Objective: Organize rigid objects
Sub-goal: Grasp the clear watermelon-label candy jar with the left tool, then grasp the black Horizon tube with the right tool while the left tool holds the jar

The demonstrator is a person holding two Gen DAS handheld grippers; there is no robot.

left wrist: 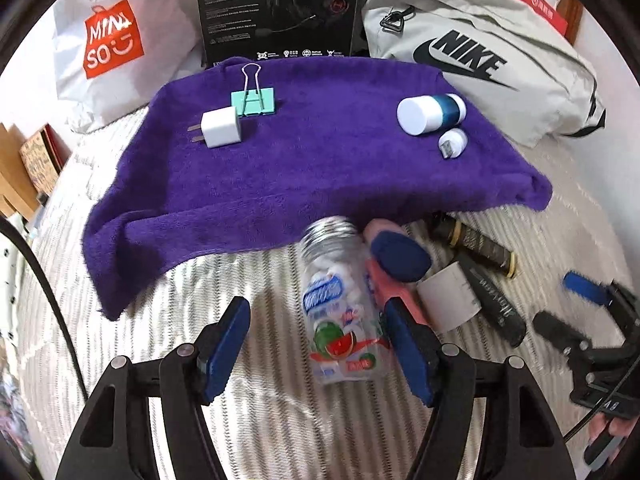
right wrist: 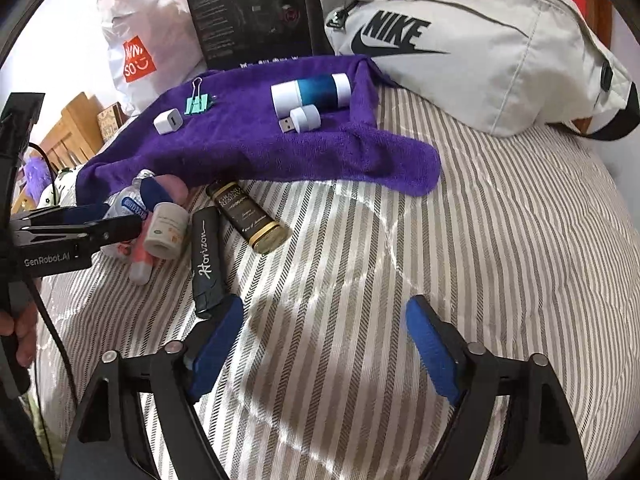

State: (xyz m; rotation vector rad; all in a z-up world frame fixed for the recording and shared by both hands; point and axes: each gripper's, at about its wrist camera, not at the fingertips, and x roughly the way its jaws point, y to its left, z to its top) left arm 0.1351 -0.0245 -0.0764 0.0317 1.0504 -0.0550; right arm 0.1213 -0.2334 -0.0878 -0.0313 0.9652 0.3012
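A clear mint bottle (left wrist: pixel 340 308) with a silver cap lies on the striped bedspread between the wide-apart fingers of my open left gripper (left wrist: pixel 320 344); its image is blurred and it sits close to the right finger. Beside it are a pink bottle with a blue cap (left wrist: pixel 396 264), a small white jar (left wrist: pixel 448 300), a black Horizon tube (right wrist: pixel 206 256) and a dark Grand Reserve bottle (right wrist: pixel 248 216). My right gripper (right wrist: pixel 324 344) is open over bare bedspread, empty. On the purple towel (left wrist: pixel 304 168) rest a white charger (left wrist: pixel 220 126), a teal binder clip (left wrist: pixel 253 100), a white-and-blue bottle (left wrist: pixel 430 114) and a small white USB piece (left wrist: pixel 452 142).
Behind the towel stand a black product box (left wrist: pixel 280 8), a white Miniso bag (left wrist: pixel 116 36) and a grey Nike bag (right wrist: pixel 460 48). Wooden furniture (right wrist: pixel 76 124) lies off the bed's left edge. A cable (left wrist: pixel 48 292) runs along the left.
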